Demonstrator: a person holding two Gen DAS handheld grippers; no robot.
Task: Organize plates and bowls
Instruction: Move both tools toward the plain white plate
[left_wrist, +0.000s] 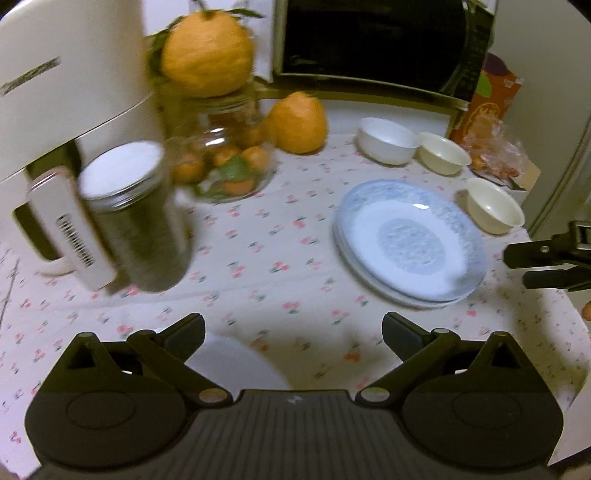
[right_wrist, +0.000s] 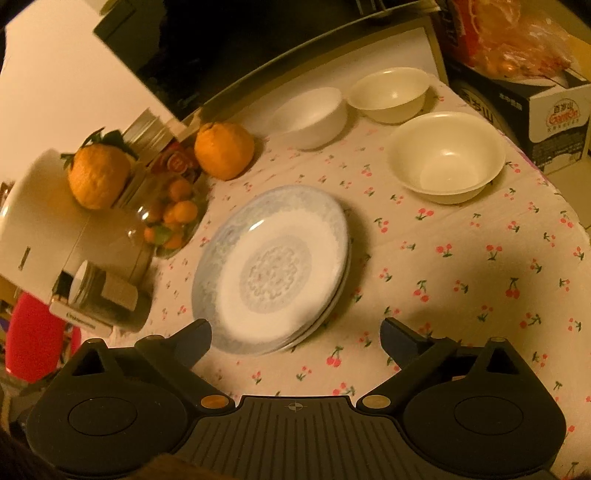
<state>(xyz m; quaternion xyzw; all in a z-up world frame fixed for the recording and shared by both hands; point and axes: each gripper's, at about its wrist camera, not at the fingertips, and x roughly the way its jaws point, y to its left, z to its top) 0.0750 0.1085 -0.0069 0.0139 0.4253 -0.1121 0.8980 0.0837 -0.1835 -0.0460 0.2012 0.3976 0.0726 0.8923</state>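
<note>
A stack of blue-patterned plates (left_wrist: 410, 243) lies on the cherry-print tablecloth (left_wrist: 258, 258); it also shows in the right wrist view (right_wrist: 273, 269). Three bowls stand beyond it: a white bowl (left_wrist: 386, 140) (right_wrist: 310, 116), a cream bowl (left_wrist: 443, 152) (right_wrist: 388, 94) and a nearer cream bowl (left_wrist: 493, 210) (right_wrist: 445, 157). A white dish (left_wrist: 236, 362) lies under my left gripper (left_wrist: 293, 328), which is open and empty. My right gripper (right_wrist: 295, 334) is open and empty just in front of the plate stack; its fingers (left_wrist: 535, 254) show at the left view's right edge.
A metal-lidded jar (left_wrist: 136, 218), a glass jar of small oranges (left_wrist: 225, 162), two large citrus fruits (left_wrist: 299, 123), a white appliance (left_wrist: 66, 81) and a microwave (left_wrist: 373, 40) crowd the back and left. A box and bagged snacks (right_wrist: 535, 74) stand at the right. The table edge curves on the right.
</note>
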